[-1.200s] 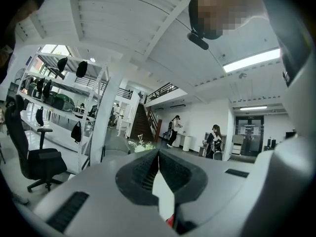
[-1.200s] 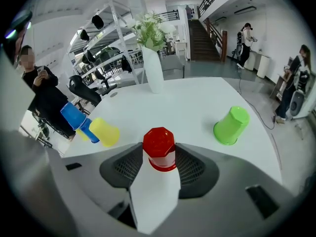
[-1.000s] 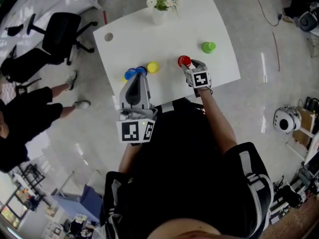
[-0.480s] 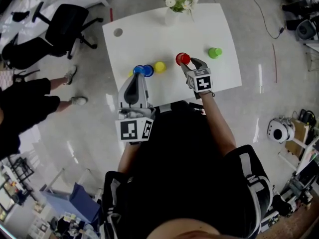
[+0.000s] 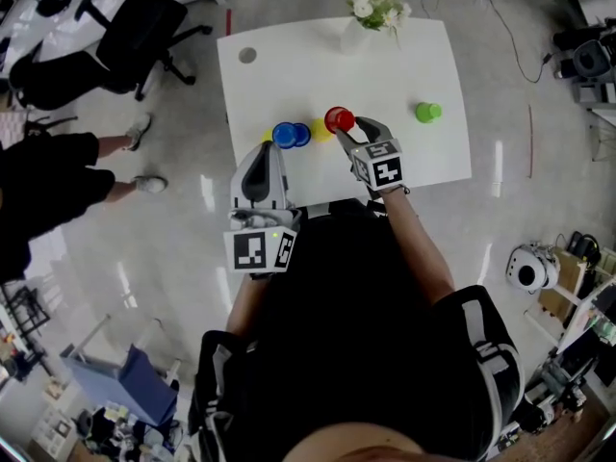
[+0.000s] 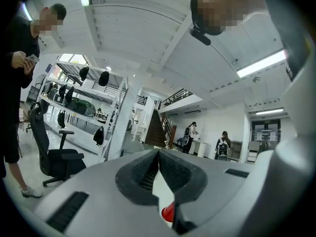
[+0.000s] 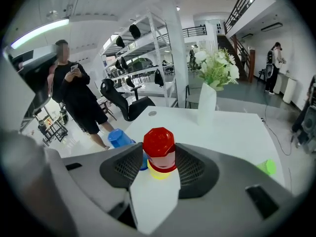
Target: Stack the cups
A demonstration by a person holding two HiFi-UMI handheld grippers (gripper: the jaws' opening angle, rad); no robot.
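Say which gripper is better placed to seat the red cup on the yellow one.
Right: the right gripper grips the red cup directly over the yellow cup. The left gripper is shut, empty, aimed upward.

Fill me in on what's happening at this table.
A person stands at a white table with a gripper in each hand, stacking cups. The right gripper is clamped on an upside-down red cup and holds it over the yellow cup; whether it is seated I can't tell. The left gripper is shut and empty, near the blue cup. A green cup stands apart at the right.
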